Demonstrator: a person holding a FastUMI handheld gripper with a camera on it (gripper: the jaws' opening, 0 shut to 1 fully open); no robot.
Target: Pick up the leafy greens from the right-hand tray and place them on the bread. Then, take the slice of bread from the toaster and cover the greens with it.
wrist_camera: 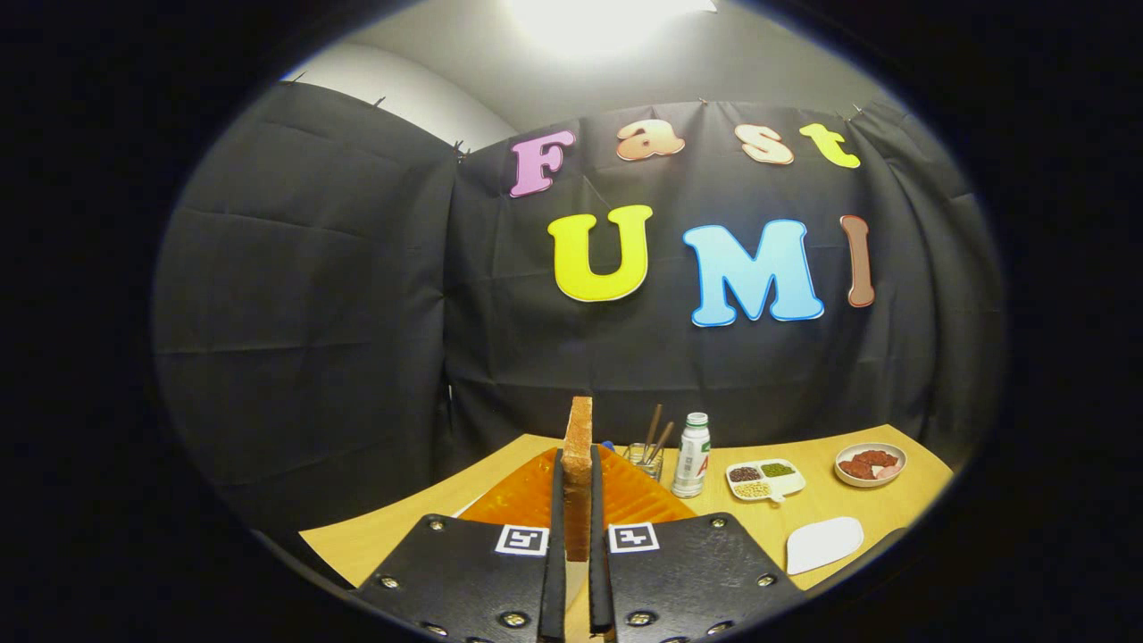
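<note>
Gripper view: tongs clamping crusty bread slice

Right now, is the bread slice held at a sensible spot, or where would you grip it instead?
The gripper is shut on the bread slice, which stands upright on edge. Both fingers press its flat faces near the lower end, from below. That seems sensible: broad faces give contact, and the thin crust edge would likely slip.

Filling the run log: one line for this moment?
gripper: shut on bread slice | slice: upright, lifted | below: orange tray
</note>
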